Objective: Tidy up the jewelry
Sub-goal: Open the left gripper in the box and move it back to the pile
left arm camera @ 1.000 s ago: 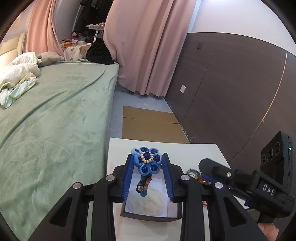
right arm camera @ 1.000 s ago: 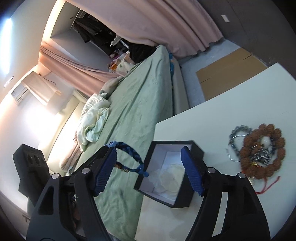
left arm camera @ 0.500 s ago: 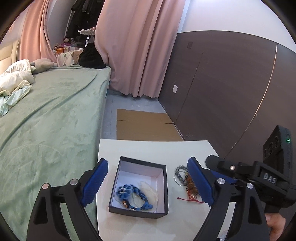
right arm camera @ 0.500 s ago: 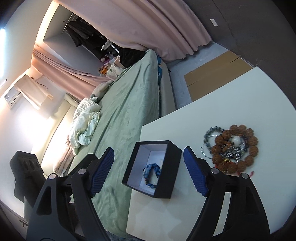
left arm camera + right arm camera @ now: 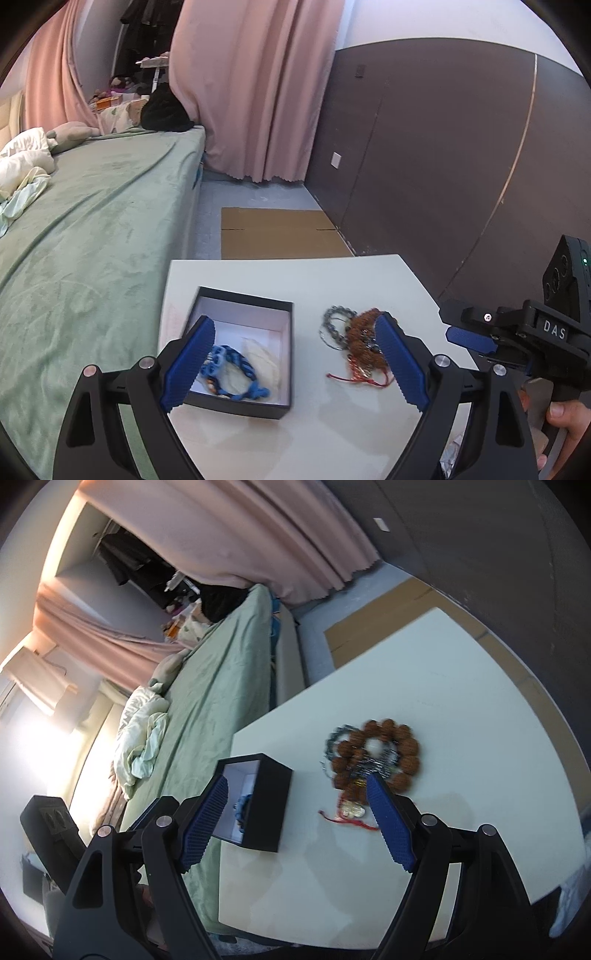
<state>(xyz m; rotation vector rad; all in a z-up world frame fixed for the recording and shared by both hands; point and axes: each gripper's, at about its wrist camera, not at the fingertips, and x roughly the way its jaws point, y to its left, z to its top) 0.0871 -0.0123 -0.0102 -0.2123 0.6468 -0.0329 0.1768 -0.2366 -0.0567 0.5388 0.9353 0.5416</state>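
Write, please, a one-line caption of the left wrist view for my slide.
Open left claw above the white table: blue bracelet lies in the black box, bead bracelets beside it.

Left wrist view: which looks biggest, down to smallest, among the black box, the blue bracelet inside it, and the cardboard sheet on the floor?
1. Cardboard sheet, though it lies farther away, so it is likely bigger still.
2. Black box.
3. Blue bracelet, lying inside the box.

Green bed (image 5: 92, 221) w/ rumpled bedding, pink curtains (image 5: 243, 85), dark panel wall (image 5: 443, 155), cardboard (image 5: 277, 236) on floor
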